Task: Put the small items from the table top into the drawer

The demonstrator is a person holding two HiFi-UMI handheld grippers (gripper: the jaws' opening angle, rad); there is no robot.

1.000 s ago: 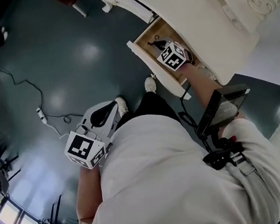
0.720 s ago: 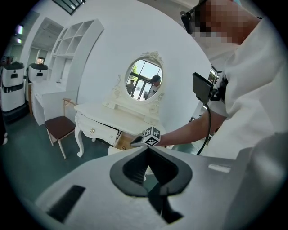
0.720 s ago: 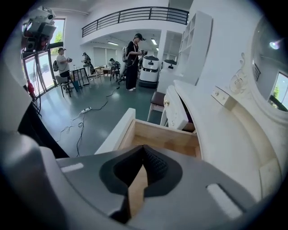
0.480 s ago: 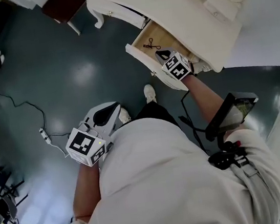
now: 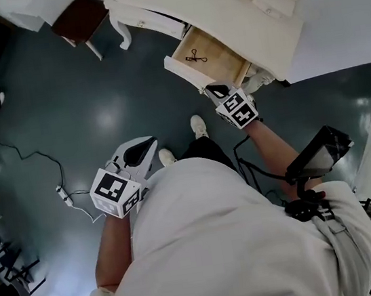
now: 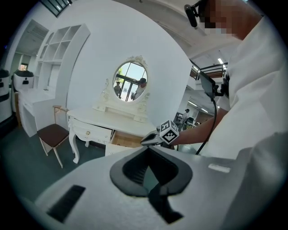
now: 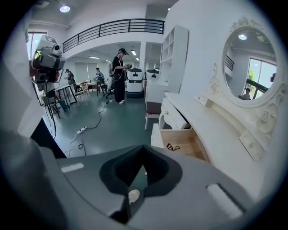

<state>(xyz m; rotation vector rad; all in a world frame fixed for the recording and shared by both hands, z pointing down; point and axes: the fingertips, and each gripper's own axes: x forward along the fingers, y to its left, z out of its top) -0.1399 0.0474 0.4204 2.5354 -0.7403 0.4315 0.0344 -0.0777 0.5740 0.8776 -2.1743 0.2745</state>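
Note:
The white dressing table's wooden drawer (image 5: 228, 68) stands pulled out. A small black looped item (image 5: 194, 56) lies on its floor, and it also shows in the right gripper view (image 7: 172, 147) inside the drawer (image 7: 189, 143). My right gripper (image 5: 216, 92) hangs just in front of the drawer's front panel, jaws shut and empty. In the left gripper view the right gripper (image 6: 150, 139) points toward the drawer (image 6: 123, 139). My left gripper (image 5: 145, 145) is held low by my left side over the floor, jaws together with nothing in them.
The white dressing table (image 5: 242, 13) carries an oval mirror (image 7: 252, 67). A chair with a brown seat (image 5: 82, 18) stands left of it. A power strip and cable (image 5: 64, 194) lie on the dark floor. Several people stand far off (image 7: 119, 74).
My right gripper has drawn back from over the drawer to just outside its front. The black item stays in the drawer. The left gripper has hardly moved.

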